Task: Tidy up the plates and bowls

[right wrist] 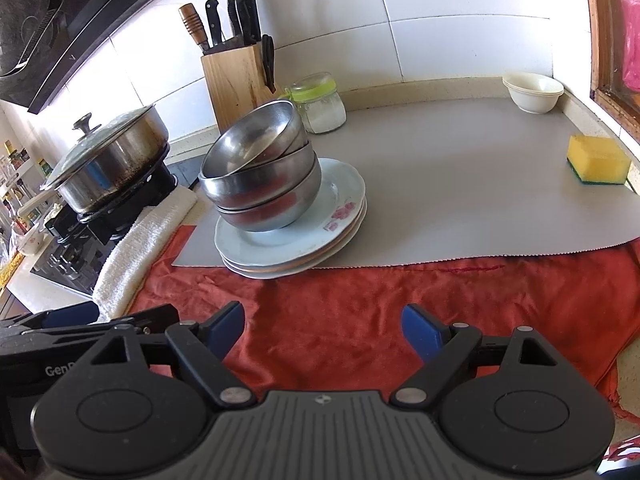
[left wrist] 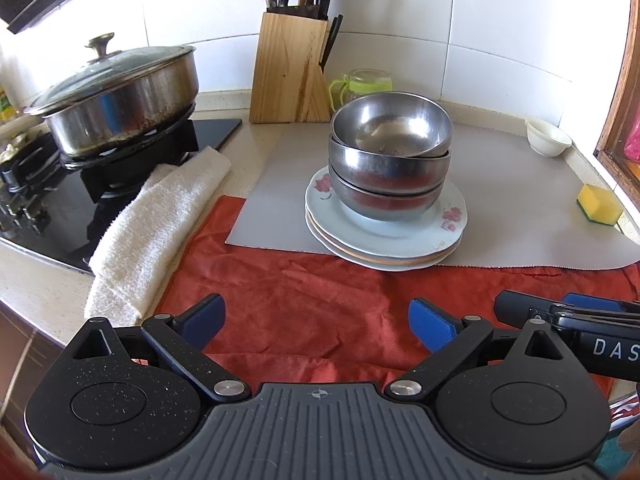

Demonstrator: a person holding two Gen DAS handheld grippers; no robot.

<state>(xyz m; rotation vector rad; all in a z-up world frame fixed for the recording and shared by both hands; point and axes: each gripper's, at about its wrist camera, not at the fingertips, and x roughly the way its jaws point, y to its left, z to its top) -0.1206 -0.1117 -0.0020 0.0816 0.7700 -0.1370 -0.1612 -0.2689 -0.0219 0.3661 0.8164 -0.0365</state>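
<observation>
While left gripper hovers over red cloth, fingers apart, empty, bowls sit nested on plates, grey mat. Right view: right gripper likewise apart; stacking looks finished.

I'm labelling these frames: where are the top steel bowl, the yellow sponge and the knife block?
top steel bowl [left wrist: 390,128]: left wrist view, inner wall.
yellow sponge [right wrist: 598,158]: right wrist view, top face.
knife block [left wrist: 290,68]: left wrist view, front face.
</observation>
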